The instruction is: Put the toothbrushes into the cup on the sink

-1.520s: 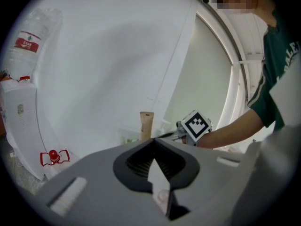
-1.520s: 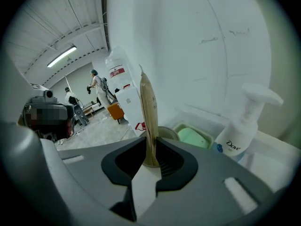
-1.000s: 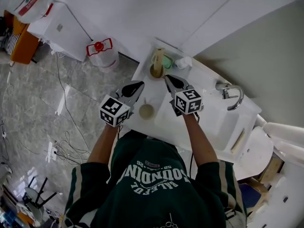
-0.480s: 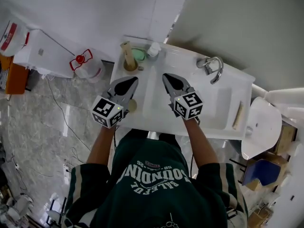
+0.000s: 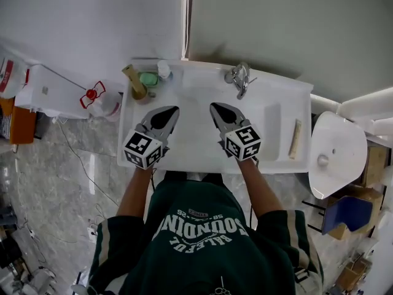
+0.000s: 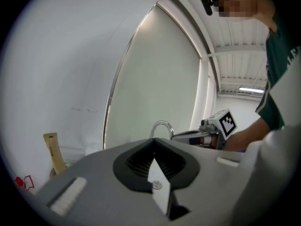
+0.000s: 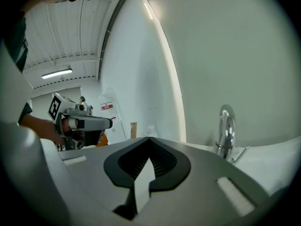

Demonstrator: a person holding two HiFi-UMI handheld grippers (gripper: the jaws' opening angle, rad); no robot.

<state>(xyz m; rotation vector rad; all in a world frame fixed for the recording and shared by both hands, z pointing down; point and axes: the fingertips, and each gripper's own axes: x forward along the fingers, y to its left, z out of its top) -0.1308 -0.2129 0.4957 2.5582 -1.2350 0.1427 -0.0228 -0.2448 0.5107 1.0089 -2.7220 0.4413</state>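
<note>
Head view: left gripper point(image 5: 166, 111) and right gripper point(image 5: 216, 108) held over the sink point(image 5: 191, 155) near its front edge. Cup point(image 5: 139, 93) noted at back left corner. Tan stick point(image 5: 295, 139), possibly a toothbrush, along right edge.
Left gripper view: jaws closed, empty.
Right gripper view: jaws closed, empty.

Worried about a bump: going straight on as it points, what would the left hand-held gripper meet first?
Probably the faucet, almost dead ahead of the left hand-held gripper; nothing shows between, but depth is unclear.
</note>
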